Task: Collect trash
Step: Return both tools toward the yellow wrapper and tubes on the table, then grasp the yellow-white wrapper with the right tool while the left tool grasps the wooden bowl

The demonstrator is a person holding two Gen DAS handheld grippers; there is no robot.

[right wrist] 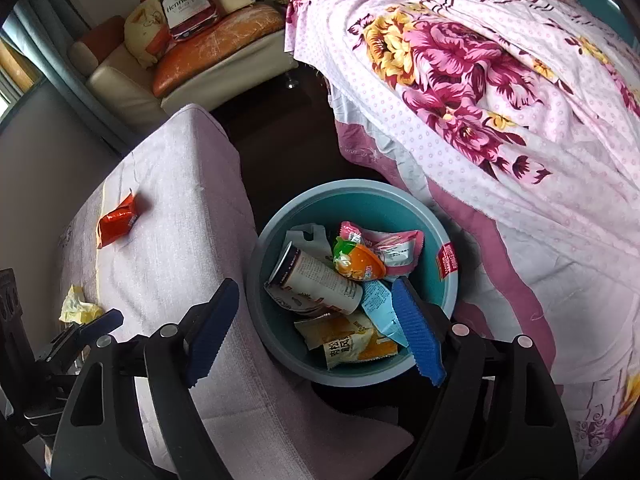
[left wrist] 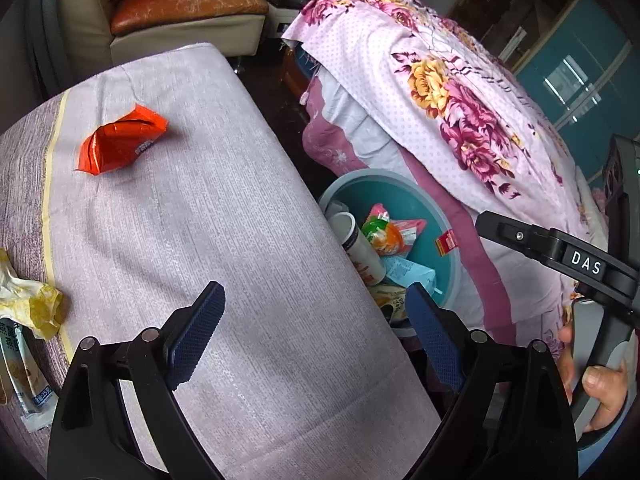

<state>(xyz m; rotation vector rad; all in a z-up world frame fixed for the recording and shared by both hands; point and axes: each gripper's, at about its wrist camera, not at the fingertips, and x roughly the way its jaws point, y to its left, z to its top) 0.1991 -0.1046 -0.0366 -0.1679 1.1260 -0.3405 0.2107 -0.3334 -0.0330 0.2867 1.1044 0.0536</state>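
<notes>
Right gripper point(right wrist: 316, 332) poised above the teal trash bin point(right wrist: 448, 292), fingers point(right wrist: 418, 338) spread wide with nothing between them. Left gripper point(left wrist: 316, 340) over the lilac-covered desk point(left wrist: 240, 220) near its edge by the bin, fingers point(left wrist: 196, 336) likewise wide apart and empty. In the left wrist view, a hand point(left wrist: 600, 392) wrapped round the handle of the right gripper at the right edge.

Inside the bin: a cylindrical paper cup point(right wrist: 320, 280) lying on its side, an orange and green jelly cup point(right wrist: 358, 262), a pink wrapper point(right wrist: 394, 248), a light blue wrapper point(right wrist: 378, 304), a yellow snack packet point(right wrist: 352, 344) nearest the camera, and a grey plastic bag point(right wrist: 306, 234) at the back. A small red label point(right wrist: 447, 260) stuck on the inner wall of the bin.

Still on the desk: a crumpled orange wrapper point(left wrist: 120, 142) well apart from the bin, towards the far end; a crumpled yellow wrapper point(left wrist: 30, 304) near the left edge of the left wrist view; just below it, a white sachet point(left wrist: 24, 364) lying flat.

Bin on the dark floor, wedged between the desk and a bed draped in a pink floral sheet point(right wrist: 500, 100). Beyond, a cream sofa with an orange cushion point(right wrist: 224, 40) carrying a Hennessy bag point(right wrist: 186, 4).
</notes>
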